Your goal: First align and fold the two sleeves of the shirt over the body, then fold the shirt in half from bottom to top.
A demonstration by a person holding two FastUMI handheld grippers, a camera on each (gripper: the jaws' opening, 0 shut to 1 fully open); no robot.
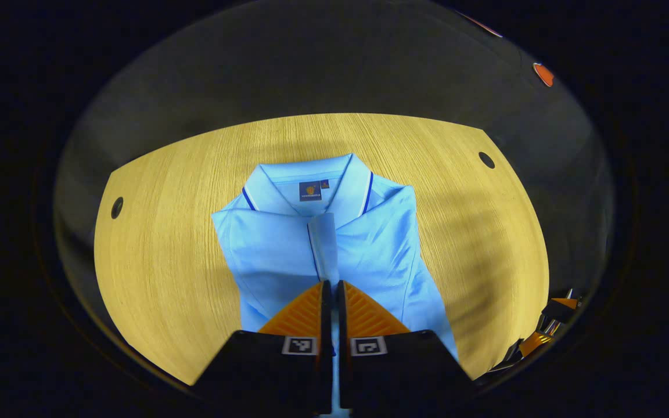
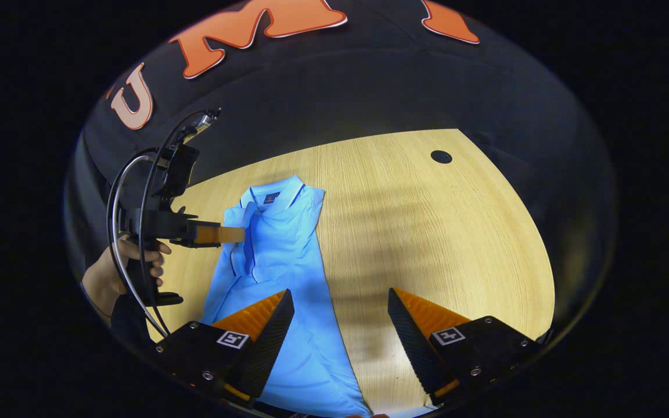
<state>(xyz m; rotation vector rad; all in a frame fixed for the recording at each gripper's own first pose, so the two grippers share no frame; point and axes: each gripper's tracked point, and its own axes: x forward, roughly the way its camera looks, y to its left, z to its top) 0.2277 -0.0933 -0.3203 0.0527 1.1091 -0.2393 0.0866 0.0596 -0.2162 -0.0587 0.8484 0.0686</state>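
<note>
Setting: a pale wooden table [image 1: 154, 249] stood in a booth with a dark cloth wall behind; a round hole [image 1: 117, 207] sat near its far left corner and another hole [image 1: 486, 159] near its far right.
Shirt: a light blue polo shirt [image 1: 288, 244] lay face up along the middle of the table, collar [image 1: 311, 180] at the far end, hem toward the near edge; in the right gripper view the shirt [image 2: 288, 255] looked long and narrow.
Left gripper: the left gripper [image 1: 333, 285] hung over the shirt's chest, its fingers drawn together with only a thin slit between; whether any cloth was pinched there could not be told.
Right gripper: the right gripper [image 2: 340, 302] had its fingers spread wide, holding nothing, poised over the shirt's right edge and the bare table beside it.
Progress: both sleeves seemed already folded over the body, since none stuck out at the sides; the bottom-to-top fold looked still to be done.
Views: the left gripper view gave the collar and placket head on; the right gripper view showed the left gripper [image 2: 236, 234] from the side, above the shirt's left shoulder, with the hand [image 2: 122, 267] holding it and its cables [image 2: 117, 232].
</note>
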